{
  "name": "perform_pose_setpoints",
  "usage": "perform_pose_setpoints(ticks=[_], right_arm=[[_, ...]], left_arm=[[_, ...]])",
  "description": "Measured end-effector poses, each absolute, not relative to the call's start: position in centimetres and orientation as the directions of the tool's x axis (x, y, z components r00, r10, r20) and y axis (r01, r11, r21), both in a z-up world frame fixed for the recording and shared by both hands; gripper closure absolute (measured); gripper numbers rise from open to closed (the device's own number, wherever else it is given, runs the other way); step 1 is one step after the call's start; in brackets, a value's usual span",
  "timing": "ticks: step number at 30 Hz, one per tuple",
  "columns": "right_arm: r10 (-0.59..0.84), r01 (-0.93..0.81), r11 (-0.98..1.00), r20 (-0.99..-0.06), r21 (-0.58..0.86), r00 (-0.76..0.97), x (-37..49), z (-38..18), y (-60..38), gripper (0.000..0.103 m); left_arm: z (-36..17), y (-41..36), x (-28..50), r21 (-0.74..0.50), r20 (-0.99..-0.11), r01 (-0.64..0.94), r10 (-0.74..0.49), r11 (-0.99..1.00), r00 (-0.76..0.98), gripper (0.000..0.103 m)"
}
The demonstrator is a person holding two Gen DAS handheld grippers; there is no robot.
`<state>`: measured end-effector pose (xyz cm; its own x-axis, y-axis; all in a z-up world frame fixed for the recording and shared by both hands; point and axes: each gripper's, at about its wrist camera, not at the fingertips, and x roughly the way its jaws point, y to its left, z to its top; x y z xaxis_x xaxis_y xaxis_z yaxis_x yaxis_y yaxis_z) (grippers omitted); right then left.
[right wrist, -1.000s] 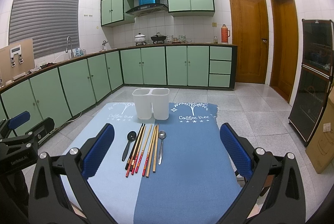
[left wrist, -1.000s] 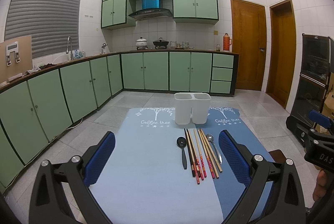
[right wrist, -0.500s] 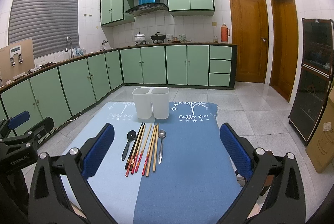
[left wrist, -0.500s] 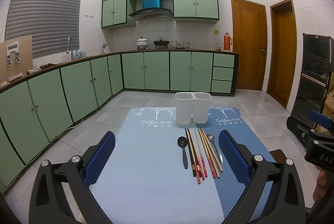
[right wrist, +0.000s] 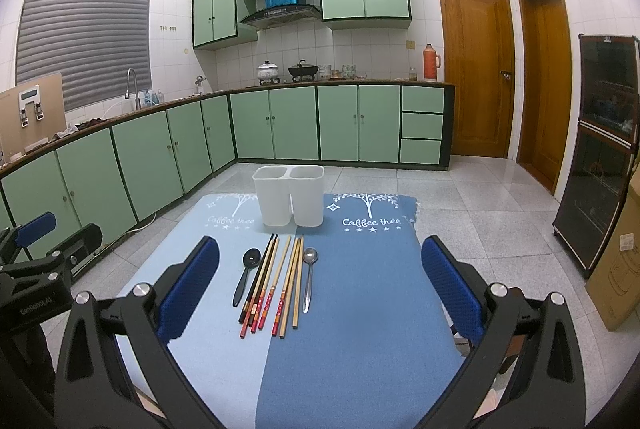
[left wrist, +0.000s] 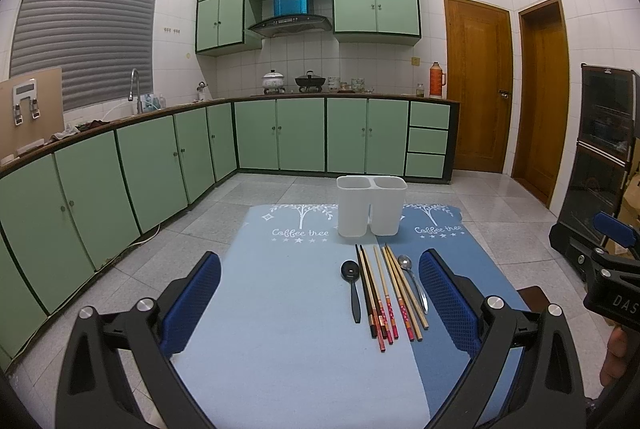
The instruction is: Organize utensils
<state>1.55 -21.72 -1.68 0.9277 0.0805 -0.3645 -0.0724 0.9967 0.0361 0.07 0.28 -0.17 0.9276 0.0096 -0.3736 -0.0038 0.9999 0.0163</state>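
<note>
Both the left tool [left wrist: 320,299] and the right tool [right wrist: 320,287] hang spread wide above the desk [right wrist: 360,329], grasping nothing. The chopsticks [right wrist: 276,283], black spoon [right wrist: 245,277] and steel spoon [right wrist: 308,279] lie side by side mid-desk, just before the white two-compartment holder [right wrist: 289,195] near the far edge.

Black spoon [right wrist: 245,273], chopsticks [right wrist: 276,283], steel spoon [right wrist: 308,277] flat before upright white twin-compartment holder [right wrist: 289,193]

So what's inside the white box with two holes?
Nothing shows over the rim of the white holder. Its walls hide the bottoms of both cups. The spoons and chopsticks lie on the blue mat in front.
</note>
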Motion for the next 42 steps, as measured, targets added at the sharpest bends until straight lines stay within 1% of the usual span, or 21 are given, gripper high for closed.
perform_pose_setpoints(ticks=[13, 15, 24, 29, 35, 40, 42], right_arm=[[0.083, -0.074, 0.997, -0.373, 0.037, 0.924, 1.6, -2.2, -21.6, 0.005], [0.083, -0.074, 0.997, -0.378, 0.037, 0.922, 2.0, -3.5, -21.5, 0.005], [0.082, -0.074, 0.997, -0.412, 0.034, 0.907, 3.5, -3.5, -21.4, 0.005], [0.083, -0.073, 0.997, -0.446, 0.041, 0.891, 5.5, -3.9, -21.9, 0.005], [0.094, -0.072, 0.995, -0.507, 0.063, 0.857, 9.8, -5.1, -22.7, 0.005], [0.11, -0.085, 0.994, -0.57, 0.071, 0.814, 14.4, -6.9, -23.0, 0.005], [0.118, -0.089, 0.993, -0.601, 0.078, 0.791, 16.2, -7.8, -23.2, 0.008]], left_arm=[[-0.1, 0.6, 0.0, 0.015, -0.379, -0.003, 0.008, 1.0, 0.925, 0.006], [-0.1, 0.8, -0.1, 0.015, -0.382, -0.003, 0.008, 1.0, 0.924, 0.006], [-0.4, 1.4, 0.9, 0.02, -0.411, -0.005, 0.013, 1.0, 0.911, 0.006], [-0.9, 2.2, 3.2, 0.027, -0.443, -0.018, 0.029, 0.999, 0.896, 0.006], [-2.3, 2.4, 6.8, 0.042, -0.491, -0.024, 0.042, 0.999, 0.87, 0.006], [-4.3, 2.8, 10.8, 0.053, -0.558, -0.009, 0.037, 0.999, 0.829, 0.006], [-5.3, 2.5, 12.6, 0.057, -0.589, -0.001, 0.035, 0.998, 0.807, 0.006]])
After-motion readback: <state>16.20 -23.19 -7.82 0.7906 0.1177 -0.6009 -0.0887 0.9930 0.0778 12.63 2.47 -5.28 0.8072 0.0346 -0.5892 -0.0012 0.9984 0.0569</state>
